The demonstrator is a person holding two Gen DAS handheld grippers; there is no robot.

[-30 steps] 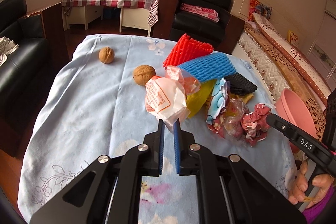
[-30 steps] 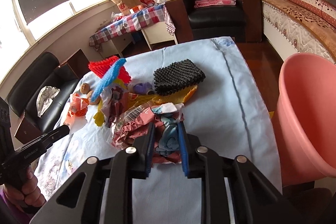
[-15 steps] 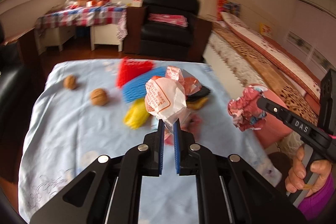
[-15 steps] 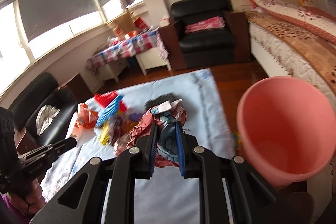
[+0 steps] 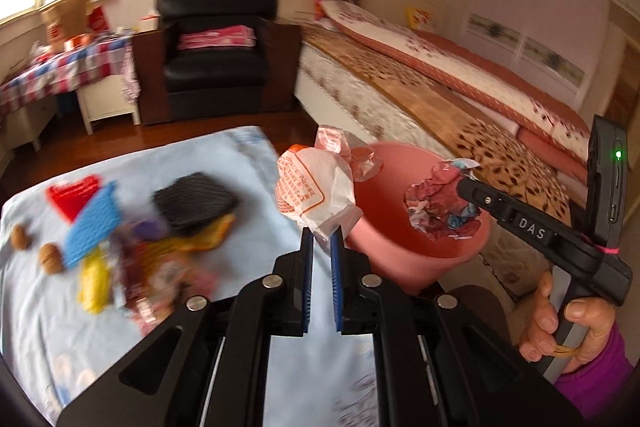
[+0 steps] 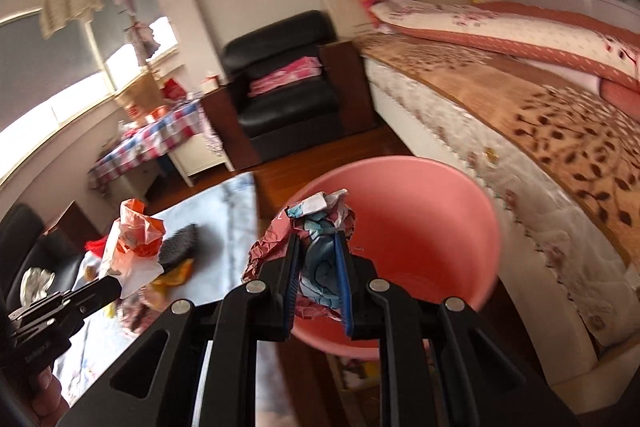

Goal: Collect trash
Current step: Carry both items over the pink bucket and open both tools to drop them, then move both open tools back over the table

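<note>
My left gripper (image 5: 322, 233) is shut on a white and orange plastic bag (image 5: 316, 189), held up at the table's right edge beside the pink bin (image 5: 420, 251). My right gripper (image 6: 317, 241) is shut on a crumpled red and blue wrapper (image 6: 316, 263) above the near rim of the pink bin (image 6: 432, 227). In the left wrist view the same wrapper (image 5: 438, 207) hangs over the bin's mouth. The plastic bag (image 6: 130, 247) shows at the left of the right wrist view.
On the pale blue tablecloth (image 5: 168, 163) lie red (image 5: 72, 193), blue (image 5: 92, 223) and black foam nets (image 5: 194, 203), two walnuts (image 5: 50, 257), a yellow wrapper (image 5: 94, 283) and more scraps. A bed (image 6: 540, 123) runs behind the bin; a black armchair (image 5: 216, 55) stands further back.
Both grippers swung right and up from over the table toward the pink bin, each keeping its load. The wrapper now hangs over the bin's mouth, and the bag has reached the table's edge.
</note>
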